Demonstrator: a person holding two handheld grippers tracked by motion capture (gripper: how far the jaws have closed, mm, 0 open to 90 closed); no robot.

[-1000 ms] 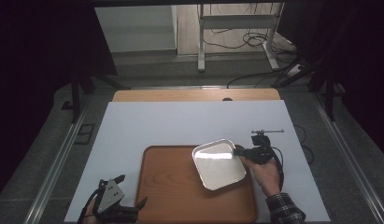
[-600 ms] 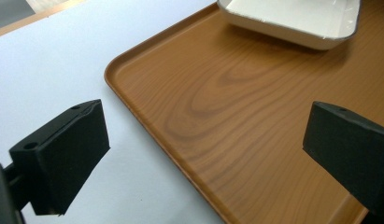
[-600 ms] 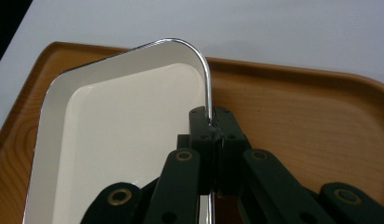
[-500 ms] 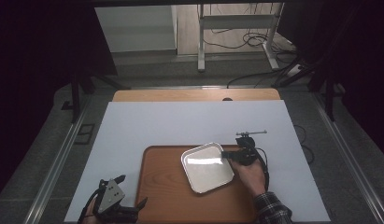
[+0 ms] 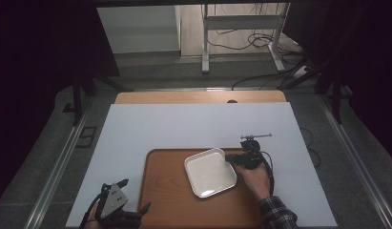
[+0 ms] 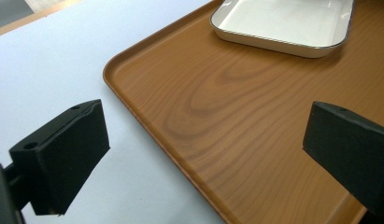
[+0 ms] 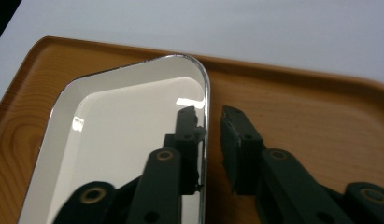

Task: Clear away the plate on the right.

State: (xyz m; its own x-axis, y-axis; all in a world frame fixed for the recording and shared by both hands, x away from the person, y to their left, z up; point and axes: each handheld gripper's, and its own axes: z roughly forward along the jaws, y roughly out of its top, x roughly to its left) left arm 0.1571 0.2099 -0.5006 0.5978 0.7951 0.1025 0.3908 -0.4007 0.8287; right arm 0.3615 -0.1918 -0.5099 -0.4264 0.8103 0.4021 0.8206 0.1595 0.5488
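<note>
A white sheet (image 5: 193, 129) covers most of a wooden table (image 5: 198, 97), whose bare edge shows as a strip at the far side. Grey floor (image 5: 55, 143) lies around the table, with metal rails (image 5: 60, 164) running along both of its sides. Beyond the table the room is dark at the left and right, while a lit patch holds a pale wall panel (image 5: 139, 28), the legs of a metal stand (image 5: 241, 33) and loose black cables (image 5: 253, 40) on the floor.
</note>
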